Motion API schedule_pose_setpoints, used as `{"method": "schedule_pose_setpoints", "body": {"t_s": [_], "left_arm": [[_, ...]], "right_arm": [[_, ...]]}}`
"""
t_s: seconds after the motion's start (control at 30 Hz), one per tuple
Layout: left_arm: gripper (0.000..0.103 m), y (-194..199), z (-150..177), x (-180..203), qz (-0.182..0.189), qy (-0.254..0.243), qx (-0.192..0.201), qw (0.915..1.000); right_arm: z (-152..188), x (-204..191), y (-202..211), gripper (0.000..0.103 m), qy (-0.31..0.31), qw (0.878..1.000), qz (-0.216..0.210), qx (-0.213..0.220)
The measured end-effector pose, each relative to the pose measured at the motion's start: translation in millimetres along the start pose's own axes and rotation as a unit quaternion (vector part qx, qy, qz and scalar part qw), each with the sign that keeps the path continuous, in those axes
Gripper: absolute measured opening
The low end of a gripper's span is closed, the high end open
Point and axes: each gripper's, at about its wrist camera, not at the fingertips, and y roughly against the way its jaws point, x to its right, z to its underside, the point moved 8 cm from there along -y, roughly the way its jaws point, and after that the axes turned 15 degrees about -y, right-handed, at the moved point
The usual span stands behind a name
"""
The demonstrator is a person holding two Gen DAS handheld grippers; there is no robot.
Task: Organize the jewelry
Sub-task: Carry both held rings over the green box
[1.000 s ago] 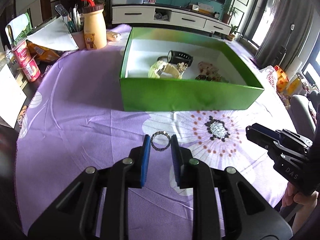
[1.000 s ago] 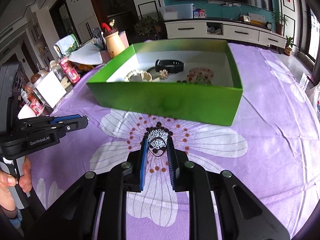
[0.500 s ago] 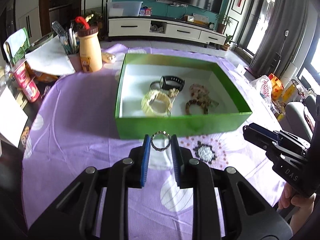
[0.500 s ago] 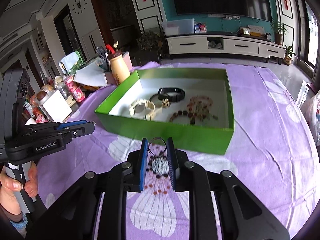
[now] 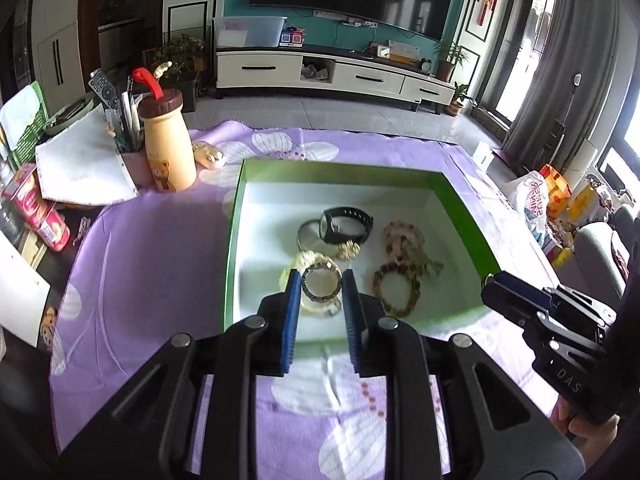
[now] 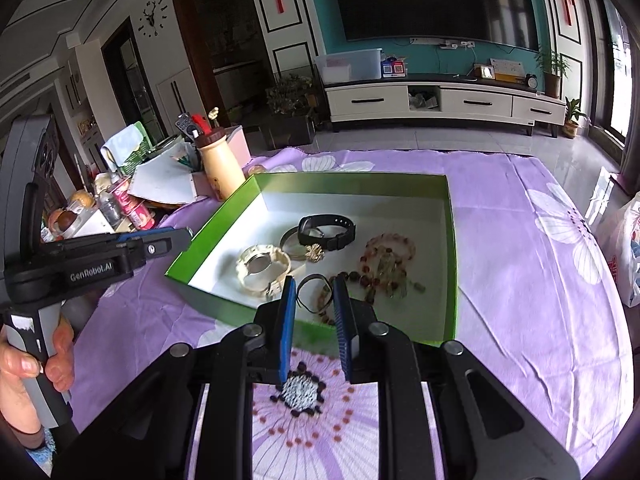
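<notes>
My left gripper [image 5: 321, 280] is shut on a studded metal ring [image 5: 321, 267], held in the air over the near part of the green box [image 5: 232, 240]. My right gripper [image 6: 315, 280] is shut on a thin dark ring [image 6: 312, 277], above the near wall of the green box [image 6: 451, 260]. On the box's white floor lie a black watch [image 5: 346, 224], a silver bangle [image 5: 306, 236], a cream bracelet [image 6: 262, 266] and bead bracelets [image 5: 400, 248]. Each gripper shows at the side of the other's view, held by a hand [image 6: 24, 364].
A purple flowered cloth [image 5: 152, 264] covers the table. At the left stand a tan bear bottle [image 5: 164, 144], a pen cup, papers and red cans [image 5: 46, 220]. A bag [image 5: 534, 196] and packets lie beyond the table's right edge.
Both grippers have risen and moved forward with their rings, from low over the flowered cloth to above the near side of the green box. The jaws have kept their grip.
</notes>
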Motion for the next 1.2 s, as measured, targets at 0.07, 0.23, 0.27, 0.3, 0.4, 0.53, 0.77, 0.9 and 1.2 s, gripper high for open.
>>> {"method": "schedule_pose_setpoints", "body": {"t_s": [0.07,0.23,0.27,0.3,0.4,0.53,0.77,0.9,1.2], "left_arm": [[0.021,-6,-6,-5,-0.003,0.003,-0.001,1.0000],[0.021,-20,-16,-15,-0.007,0.013,-0.007,0.9999],[0.021,-24,-19,-17,-0.009,0.013,-0.009,0.9998],[0.021,-26,-21,-18,-0.011,0.011,-0.011,0.9998],[0.021,-34,-26,-18,-0.014,0.007,-0.017,0.9997],[0.021,-46,-30,-17,-0.014,0.003,-0.025,0.9996],[0.021,-66,-28,-13,-0.005,0.003,-0.044,0.9990],[0.021,-74,-27,-16,-0.005,0.003,-0.055,0.9985],[0.021,-93,-20,-19,-0.004,0.004,-0.089,0.9960]], "right_arm": [[-3,1,-5,0.019,-0.001,1.000,0.000,-0.002],[-8,4,-20,0.019,-0.002,1.000,0.005,-0.013],[-9,3,-23,0.019,-0.001,1.000,0.006,-0.014],[-9,3,-26,0.019,0.000,1.000,0.007,-0.015],[-11,3,-33,0.019,-0.001,1.000,0.008,-0.019],[-14,3,-44,0.019,-0.001,1.000,0.009,-0.027],[-15,8,-60,0.019,-0.009,0.999,0.012,-0.041],[-13,12,-66,0.019,-0.008,0.999,0.020,-0.048],[-6,21,-87,0.019,-0.016,0.997,0.024,-0.077]]}}
